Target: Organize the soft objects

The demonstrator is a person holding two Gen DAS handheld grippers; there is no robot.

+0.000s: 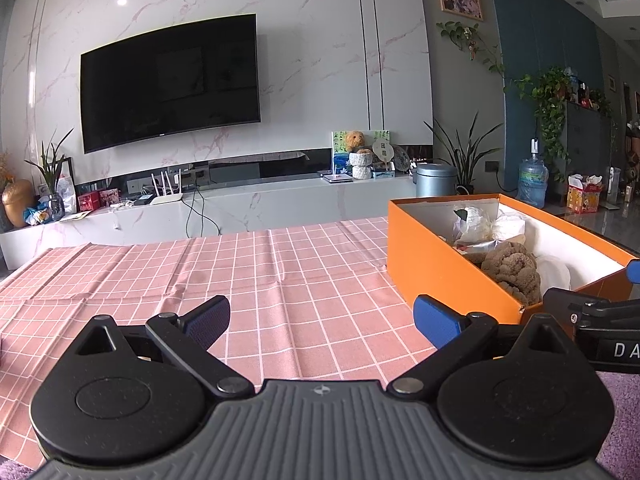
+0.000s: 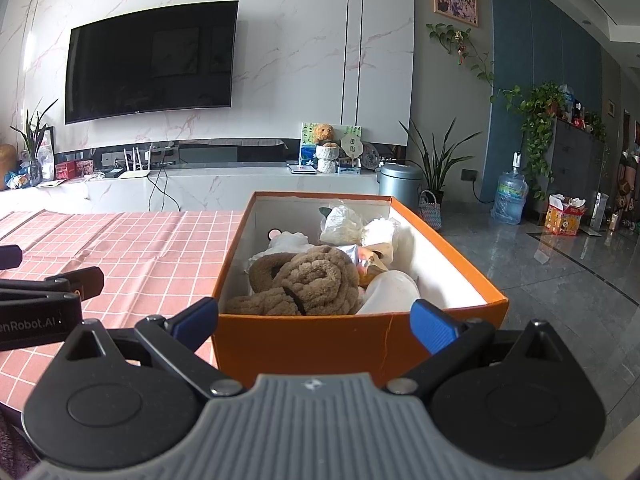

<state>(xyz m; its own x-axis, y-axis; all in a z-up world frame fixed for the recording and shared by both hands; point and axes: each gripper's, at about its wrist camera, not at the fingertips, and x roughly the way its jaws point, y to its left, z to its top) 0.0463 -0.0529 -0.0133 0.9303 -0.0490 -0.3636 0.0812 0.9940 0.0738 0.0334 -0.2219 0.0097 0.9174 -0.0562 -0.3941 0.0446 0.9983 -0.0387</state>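
Observation:
An orange box (image 2: 320, 344) stands on the pink checked tablecloth (image 1: 280, 280) at the table's right end; it also shows in the left wrist view (image 1: 424, 252). It holds a brown plush toy (image 2: 308, 280), white soft items (image 2: 384, 232) and bagged pieces. The brown plush also shows in the left wrist view (image 1: 512, 268). My right gripper (image 2: 316, 322) is open and empty, just in front of the box's near wall. My left gripper (image 1: 324, 318) is open and empty over the cloth, left of the box.
A white TV console (image 1: 240, 204) with a router, plants and ornaments stands behind the table under a wall TV (image 1: 168, 84). A grey bin (image 2: 400, 186), potted plants and a water bottle (image 2: 510, 196) stand on the floor at the right.

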